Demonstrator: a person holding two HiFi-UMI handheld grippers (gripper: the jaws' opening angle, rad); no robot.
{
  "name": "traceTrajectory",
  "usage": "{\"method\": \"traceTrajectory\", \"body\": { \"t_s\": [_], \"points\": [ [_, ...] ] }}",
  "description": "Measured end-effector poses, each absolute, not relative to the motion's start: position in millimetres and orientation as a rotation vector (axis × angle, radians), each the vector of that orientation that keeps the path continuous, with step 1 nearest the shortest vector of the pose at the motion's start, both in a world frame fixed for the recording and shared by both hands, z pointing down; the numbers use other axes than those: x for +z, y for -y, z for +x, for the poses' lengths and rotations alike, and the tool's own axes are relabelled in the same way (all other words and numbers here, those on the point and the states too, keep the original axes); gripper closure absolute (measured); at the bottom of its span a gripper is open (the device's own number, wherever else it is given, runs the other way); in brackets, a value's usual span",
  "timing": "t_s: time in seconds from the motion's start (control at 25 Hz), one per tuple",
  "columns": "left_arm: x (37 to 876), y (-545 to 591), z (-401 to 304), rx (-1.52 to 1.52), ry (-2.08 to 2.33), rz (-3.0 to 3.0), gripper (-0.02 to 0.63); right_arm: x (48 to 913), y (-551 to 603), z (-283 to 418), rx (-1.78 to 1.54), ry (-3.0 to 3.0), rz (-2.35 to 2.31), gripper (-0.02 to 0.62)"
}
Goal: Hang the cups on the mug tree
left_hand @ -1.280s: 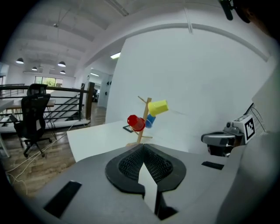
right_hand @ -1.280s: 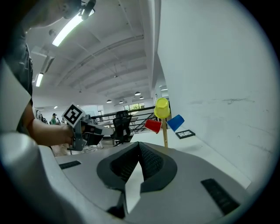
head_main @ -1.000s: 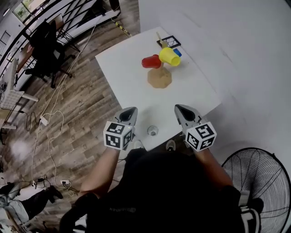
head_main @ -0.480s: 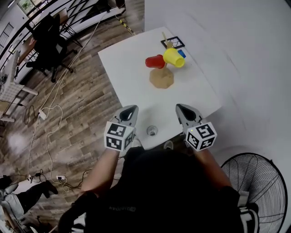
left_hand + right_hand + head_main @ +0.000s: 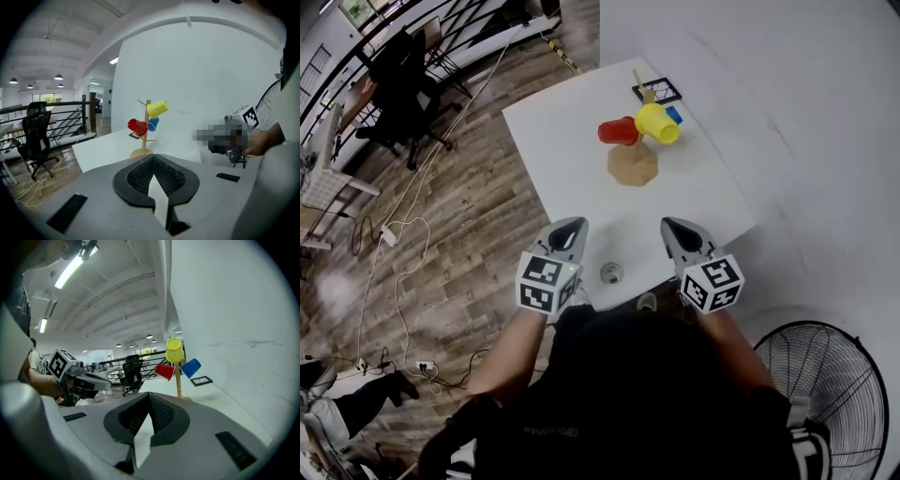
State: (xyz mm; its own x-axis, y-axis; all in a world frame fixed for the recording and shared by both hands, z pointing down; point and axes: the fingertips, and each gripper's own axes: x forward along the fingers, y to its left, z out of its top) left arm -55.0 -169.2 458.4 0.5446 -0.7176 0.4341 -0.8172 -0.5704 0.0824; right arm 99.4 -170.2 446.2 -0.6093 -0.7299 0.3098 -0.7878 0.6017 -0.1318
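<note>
Near the table's front edge: both grippers closed and empty, cups already on the tree.

Across the table [image 5: 565,131], the red cup [image 5: 617,131], yellow cup [image 5: 656,123] and blue cup [image 5: 674,113] hang on the mug tree [image 5: 633,162], well apart from the left gripper [image 5: 571,225] and right gripper [image 5: 671,225], each with its fingers pressed together on nothing. No loose cup shows, so the hanging looks complete. The main risk is a careless reach: closed fingers brushing the tree could tip it on its small base or knock a tilted cup, the red one likeliest, off its peg. A small round grey thing [image 5: 611,273] lies between the grippers; a sweep could push it off the edge.
</note>
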Motion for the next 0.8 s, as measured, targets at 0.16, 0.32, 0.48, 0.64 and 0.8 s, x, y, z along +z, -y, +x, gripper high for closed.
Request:
{"method": "traceTrajectory", "body": {
  "t_s": [0.16, 0.32, 0.48, 0.64, 0.8],
  "points": [
    [458.8, 170.8, -54.5, 0.523, 1.286, 2.509, 0.589, 448.4, 171.7, 99.5, 0.385, 2.612, 1.251, 0.588],
    [461.7, 175.8, -56.4, 0.533, 1.298, 2.503, 0.589, 450.4, 176.2, 100.5, 0.389, 2.614, 1.25, 0.588],
    [458.0, 179.9, -56.7, 0.525, 1.306, 2.494, 0.589, 450.6, 179.5, 101.0, 0.389, 2.613, 1.242, 0.588],
    [456.5, 178.2, -57.9, 0.521, 1.302, 2.498, 0.589, 447.5, 177.9, 100.1, 0.384, 2.608, 1.242, 0.588],
    [457.0, 179.8, -57.1, 0.525, 1.298, 2.512, 0.589, 447.1, 179.6, 99.7, 0.383, 2.609, 1.243, 0.588]
  ]
}}
